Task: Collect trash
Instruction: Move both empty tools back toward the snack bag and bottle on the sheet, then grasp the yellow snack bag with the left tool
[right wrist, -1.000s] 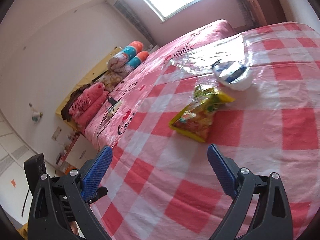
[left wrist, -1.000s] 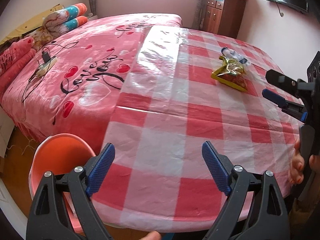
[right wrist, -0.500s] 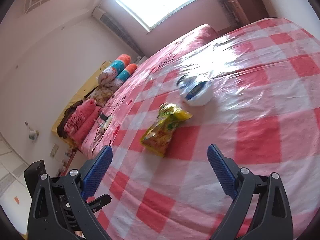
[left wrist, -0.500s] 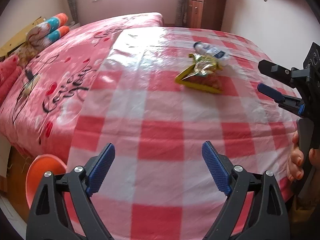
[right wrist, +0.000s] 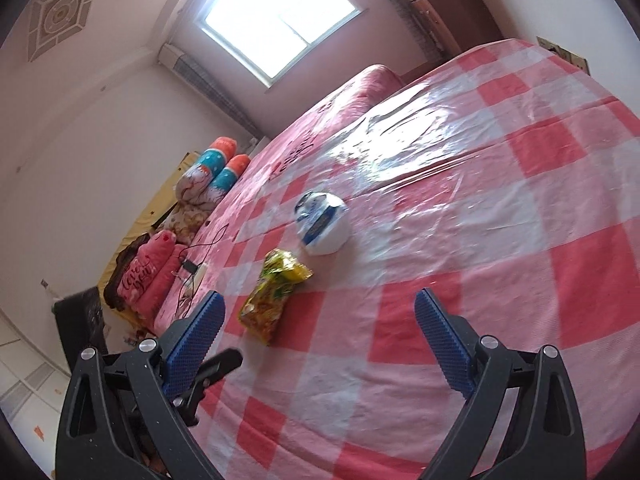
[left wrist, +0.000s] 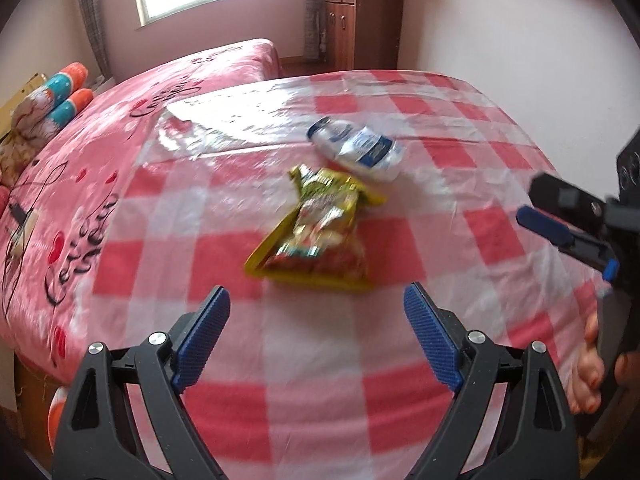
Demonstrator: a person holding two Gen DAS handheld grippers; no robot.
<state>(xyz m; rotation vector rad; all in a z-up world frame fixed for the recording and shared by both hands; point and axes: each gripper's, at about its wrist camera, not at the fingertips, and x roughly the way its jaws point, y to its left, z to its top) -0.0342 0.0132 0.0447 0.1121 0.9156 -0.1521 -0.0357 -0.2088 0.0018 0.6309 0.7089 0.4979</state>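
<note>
Your trash lies on the worktop (left wrist: 400, 240), which is covered in a glossy red-and-white checked sheet. Nearer to you is a yellow snack packet (left wrist: 320, 232): crumpled, flat, with green at its twisted top end and red-orange printing towards its wide bottom end, its yellow edges sticking out at the sides. In the right wrist view the same snack packet (right wrist: 274, 294) runs lengthwise away from you, its pinched end pointing towards the second piece. That one is a white wrapper (left wrist: 358, 149) with a blue label, rumpled and rounded, resting just beyond the packet and apart from it; from the right it shows as a white wrapper (right wrist: 322, 224) with a blue band across it.

Your left hand-held gripper (left wrist: 316, 338) has its blue pads wide apart with nothing between them, and the packet sits just ahead of them. Your right hand-held gripper (right wrist: 320, 340) is also spread apart and empty, with the packet ahead of its left pad. A pink bed (left wrist: 120, 120) with heart prints adjoins the worktop on the left.
</note>
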